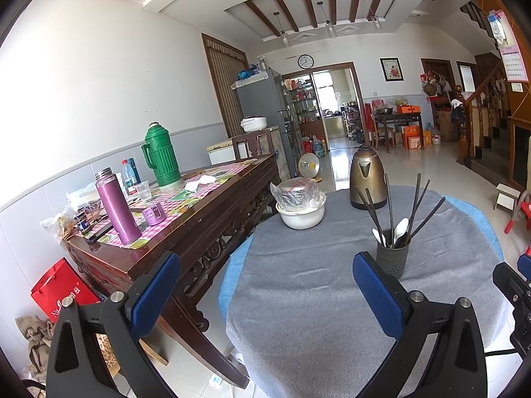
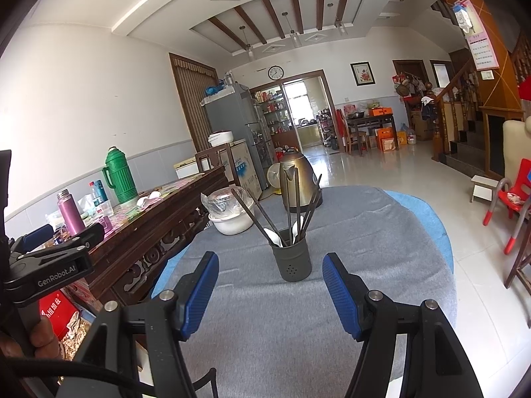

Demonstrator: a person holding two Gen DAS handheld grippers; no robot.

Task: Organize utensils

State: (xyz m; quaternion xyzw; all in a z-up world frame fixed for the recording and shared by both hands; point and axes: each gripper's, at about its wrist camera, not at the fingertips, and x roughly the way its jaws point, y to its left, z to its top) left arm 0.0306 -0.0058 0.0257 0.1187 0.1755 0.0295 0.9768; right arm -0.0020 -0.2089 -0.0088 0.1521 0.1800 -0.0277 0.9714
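I am holding both grippers, left (image 1: pixel 265 285) and right (image 2: pixel 270 287), wide open and empty, lining up squarely on the holder (image 2: pixel 292 260) before pinching one chopstick (image 2: pixel 257 212).

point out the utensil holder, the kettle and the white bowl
utensil holder (image 2: pixel 293 262), right wrist view, front wall of the cup
kettle (image 1: pixel 366 179), left wrist view, body below the spout
white bowl (image 1: pixel 300 217), left wrist view, outer side

Matt grey cloth (image 2: pixel 332 315); glossy metal kettle (image 2: pixel 295 179); matt dark holder (image 2: pixel 293 262).
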